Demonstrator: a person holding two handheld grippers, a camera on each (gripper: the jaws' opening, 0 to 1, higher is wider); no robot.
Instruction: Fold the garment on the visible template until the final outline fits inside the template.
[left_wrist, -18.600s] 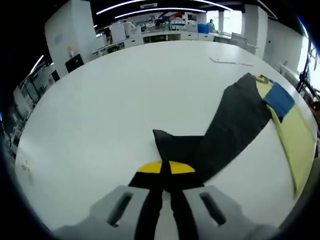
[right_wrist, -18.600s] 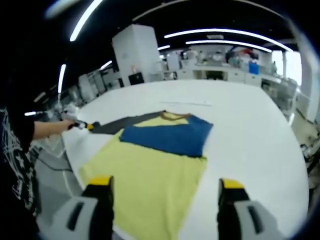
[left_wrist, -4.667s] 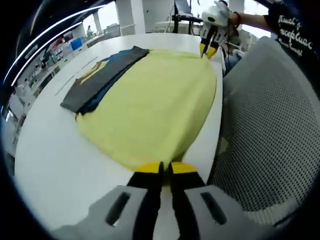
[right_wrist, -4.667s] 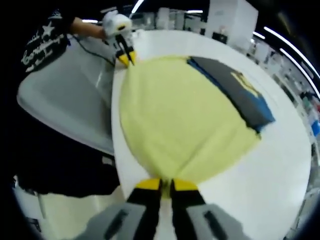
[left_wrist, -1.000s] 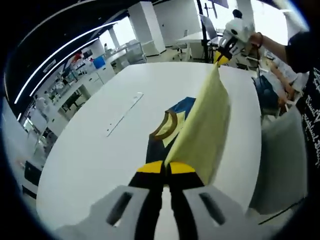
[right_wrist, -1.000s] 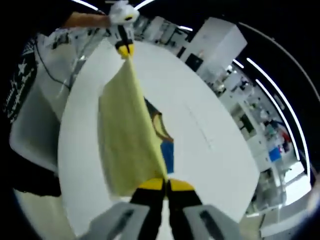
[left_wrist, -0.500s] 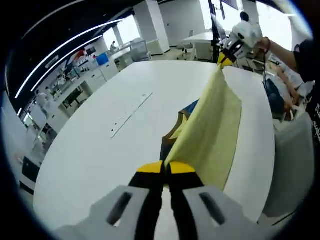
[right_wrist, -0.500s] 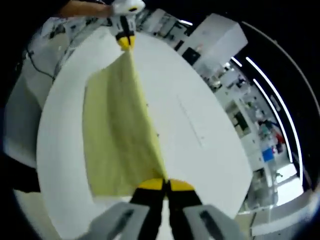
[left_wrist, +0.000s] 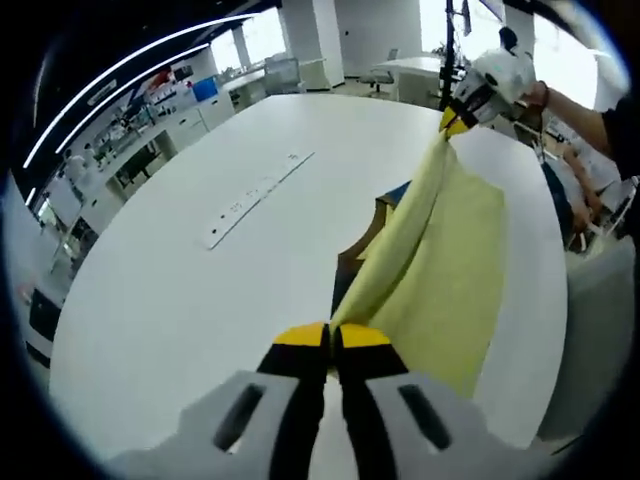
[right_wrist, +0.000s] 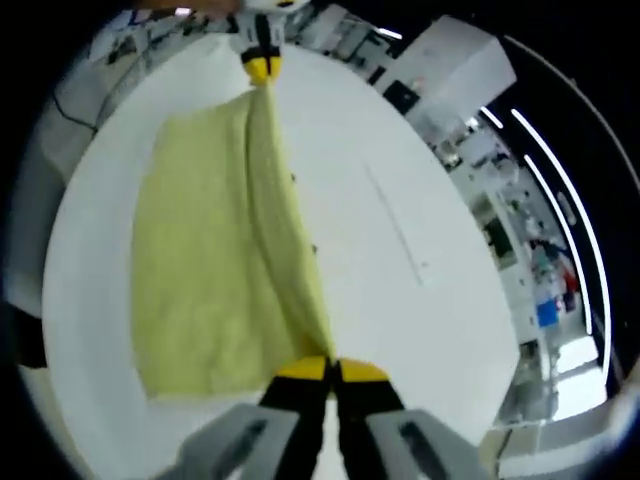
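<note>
The white table (left_wrist: 190, 270) spreads across most of the left gripper view, running from the lower left up to the top centre, and in the right gripper view it takes the middle and right of the frame (right_wrist: 400, 300). On it lies the garment (left_wrist: 450, 270), pale yellow, stretched as a long band from the bottom centre of the left gripper view up to the upper right; in the right gripper view the same garment (right_wrist: 210, 270) covers the left half of the table, with a raised fold line running from the bottom centre up to the top centre. Under the lifted yellow edge, near the middle of the left gripper view, a small blue part and a brown neck trim of the garment peek out against the table. Whether a template lies beneath the cloth cannot be told. A thin pale strip (left_wrist: 255, 195) lies flat on the table in the upper middle of the left gripper view, well apart from the garment. The left gripper (left_wrist: 331, 335) sits at the bottom centre of its own view, yellow-tipped jaws pressed together on one corner of the garment; it also appears at the top centre of the right gripper view (right_wrist: 261, 65). The right gripper (right_wrist: 330, 370), at the bottom centre of its view, has its jaws closed on the other end of the raised edge, and it appears at the upper right of the left gripper view (left_wrist: 452, 122), held by a person's hand (left_wrist: 535, 95).
</note>
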